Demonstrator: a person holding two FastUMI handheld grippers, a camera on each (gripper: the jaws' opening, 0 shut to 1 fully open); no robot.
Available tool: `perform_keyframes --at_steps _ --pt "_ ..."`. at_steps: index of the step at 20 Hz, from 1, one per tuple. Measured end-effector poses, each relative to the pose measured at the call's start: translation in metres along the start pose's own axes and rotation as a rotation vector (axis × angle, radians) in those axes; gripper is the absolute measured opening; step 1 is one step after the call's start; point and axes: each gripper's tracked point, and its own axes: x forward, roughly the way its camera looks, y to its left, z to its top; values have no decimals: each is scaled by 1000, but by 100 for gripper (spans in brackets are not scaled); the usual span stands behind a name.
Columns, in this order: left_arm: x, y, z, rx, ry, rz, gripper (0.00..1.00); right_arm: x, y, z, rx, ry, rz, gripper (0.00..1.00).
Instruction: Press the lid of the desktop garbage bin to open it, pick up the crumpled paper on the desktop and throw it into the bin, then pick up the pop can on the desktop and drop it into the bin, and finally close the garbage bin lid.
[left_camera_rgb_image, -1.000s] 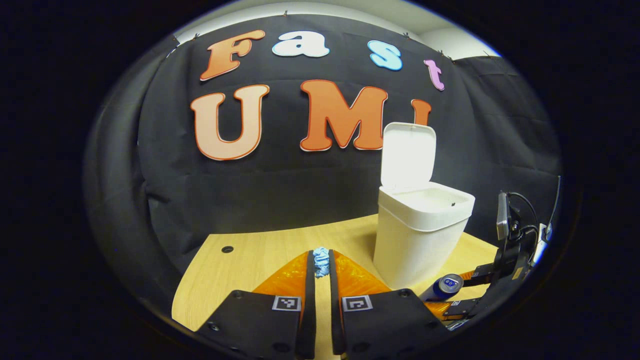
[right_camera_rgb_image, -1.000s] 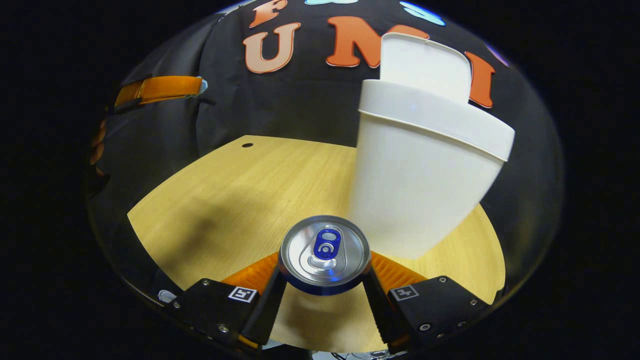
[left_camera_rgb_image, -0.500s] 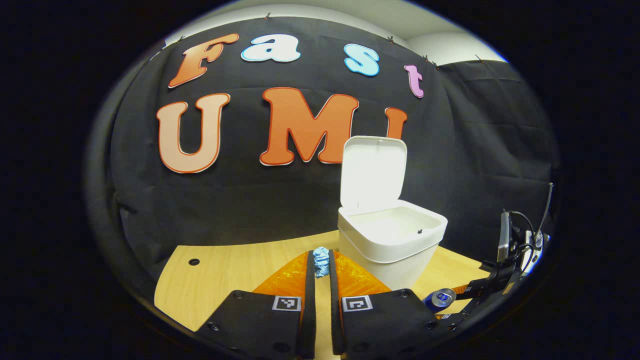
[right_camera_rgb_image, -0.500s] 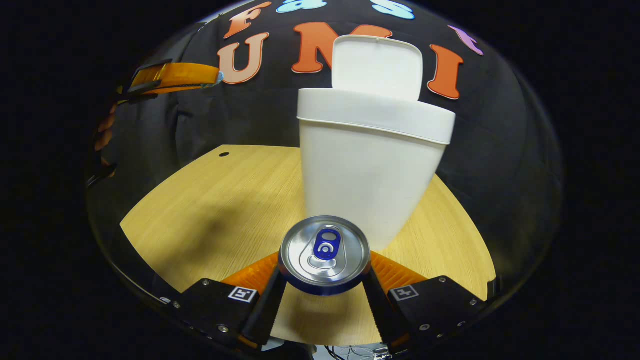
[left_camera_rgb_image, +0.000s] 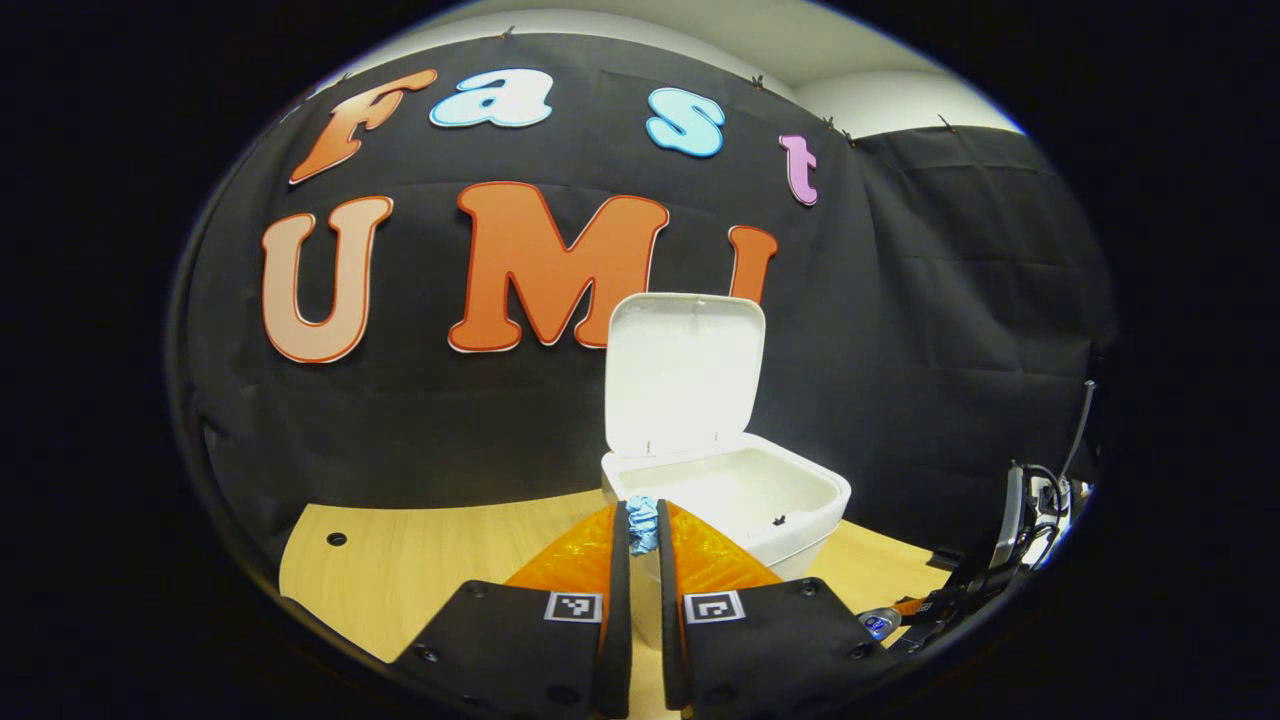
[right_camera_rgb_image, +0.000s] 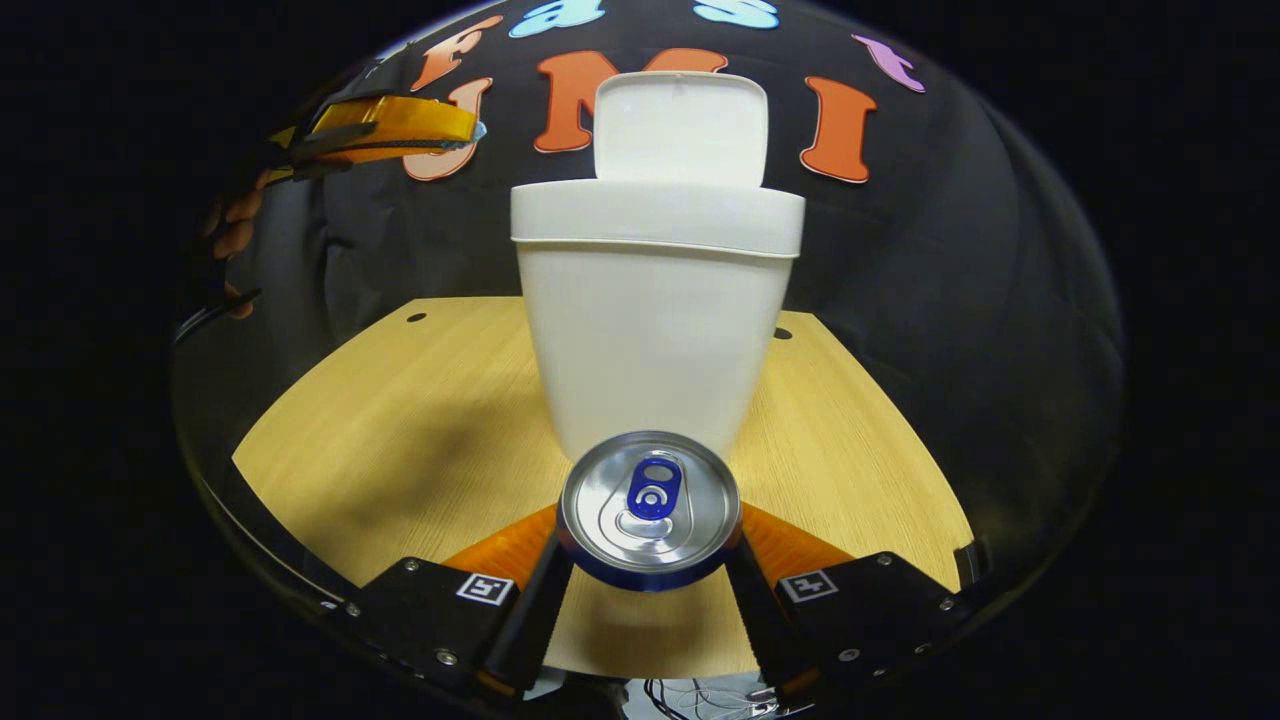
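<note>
Two views. Left gripper view: left gripper (left_camera_rgb_image: 640, 535) clenched on crumpled paper (left_camera_rgb_image: 641, 524), near open bin (left_camera_rgb_image: 790, 505) rim; early release risks missing. Right gripper view: right gripper (right_camera_rgb_image: 650, 560) clamped around pop can (right_camera_rgb_image: 650, 508), low before bin; could bump it.

I am seeing the white bin (right_camera_rgb_image: 655, 330) standing lid (right_camera_rgb_image: 681, 125) up, blue crumpled paper (left_camera_rgb_image: 641, 525) hanging at its rim, and the silver-topped pop can (right_camera_rgb_image: 649, 510) sitting before it.
</note>
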Motion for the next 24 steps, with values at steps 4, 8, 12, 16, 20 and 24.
perform_keyframes --at_steps 4,8,12,16,20,24 --pt "16 -20 3 4 0 -23 14 0 -1 1 18 -5 -8 81" --pt "32 -30 -7 -15 25 -31 18 2 -5 2 26 -10 -13 82" --pt "42 -36 -19 -26 51 -20 16 2 -9 6 24 -19 -15 82" --pt "46 -39 -27 -10 64 -11 18 3 -13 12 19 -29 -8 81" --pt "48 -37 -31 -16 67 4 22 5 -17 23 5 -48 -8 82" --pt "46 -33 -34 -15 71 19 24 0 -30 41 -3 -74 -13 81"
